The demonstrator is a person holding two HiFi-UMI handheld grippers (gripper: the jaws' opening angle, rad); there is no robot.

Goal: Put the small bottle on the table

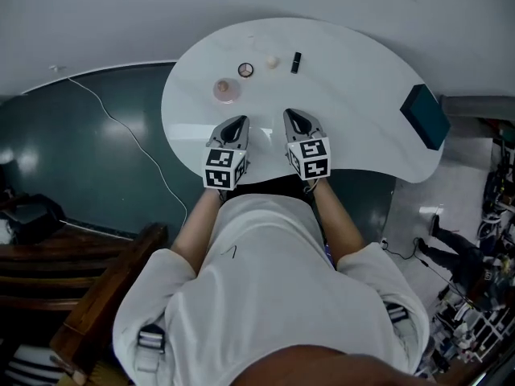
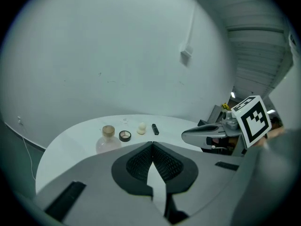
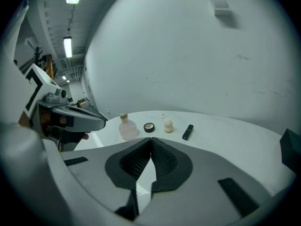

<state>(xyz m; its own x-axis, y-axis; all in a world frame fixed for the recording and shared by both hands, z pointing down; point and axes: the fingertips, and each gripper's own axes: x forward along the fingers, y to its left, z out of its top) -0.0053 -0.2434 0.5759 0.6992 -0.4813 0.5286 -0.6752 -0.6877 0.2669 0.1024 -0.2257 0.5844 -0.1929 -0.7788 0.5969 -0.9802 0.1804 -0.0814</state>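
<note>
Small bottle [image 1: 226,89]: upright on worktop [image 1: 362,79], ahead of left claw [image 1: 238,122], right claw [image 1: 295,116] farther; both pressed together, empty.

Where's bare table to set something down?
Bare: the table's wide stretch between lipstick and teal box, and a smaller patch left of the bottle. Crowded: the far row of bottle, compact, sponge, lipstick.

A white short-sleeved T-shirt [image 1: 265,288] clothes the person; the grey left gripper [image 1: 239,121] and right gripper [image 1: 291,113] bear black-and-white marker cubes [image 1: 224,168].
</note>
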